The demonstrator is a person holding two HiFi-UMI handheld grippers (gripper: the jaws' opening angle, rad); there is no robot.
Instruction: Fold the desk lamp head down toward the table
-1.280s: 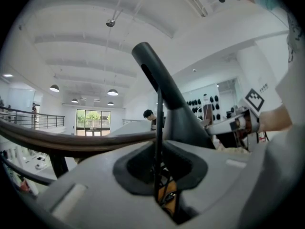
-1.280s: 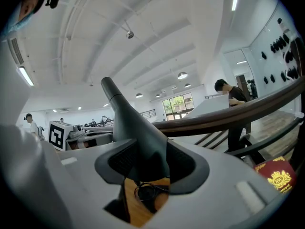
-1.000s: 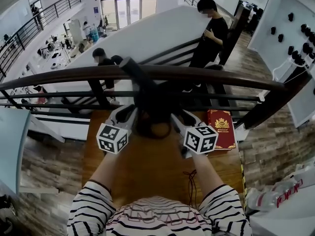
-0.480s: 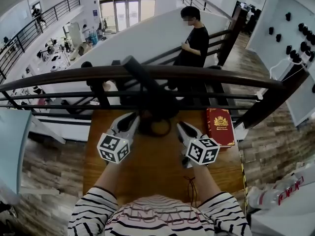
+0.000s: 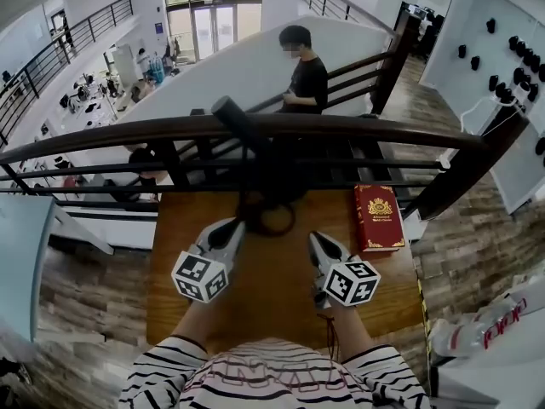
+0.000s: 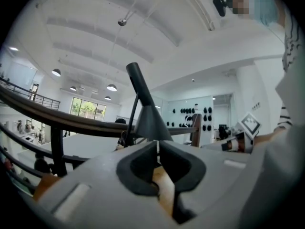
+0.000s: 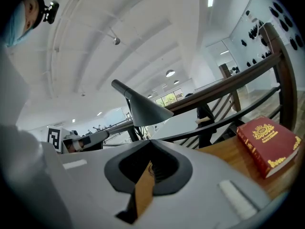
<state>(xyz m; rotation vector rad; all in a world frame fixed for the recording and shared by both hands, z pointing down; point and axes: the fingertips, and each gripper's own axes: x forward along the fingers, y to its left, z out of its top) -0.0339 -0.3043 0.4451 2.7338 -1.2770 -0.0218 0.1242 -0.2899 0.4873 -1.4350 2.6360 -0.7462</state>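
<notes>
Desk lamp [image 5: 230,111] stands untouched; left gripper [image 5: 233,225] closing on nothing, right gripper [image 5: 314,238] clamped together.

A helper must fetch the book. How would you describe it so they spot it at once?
On the wooden table by the dark railing, look right of the black desk lamp. The book lies flat there, the only red thing, with a gold crest on its cover.
</notes>
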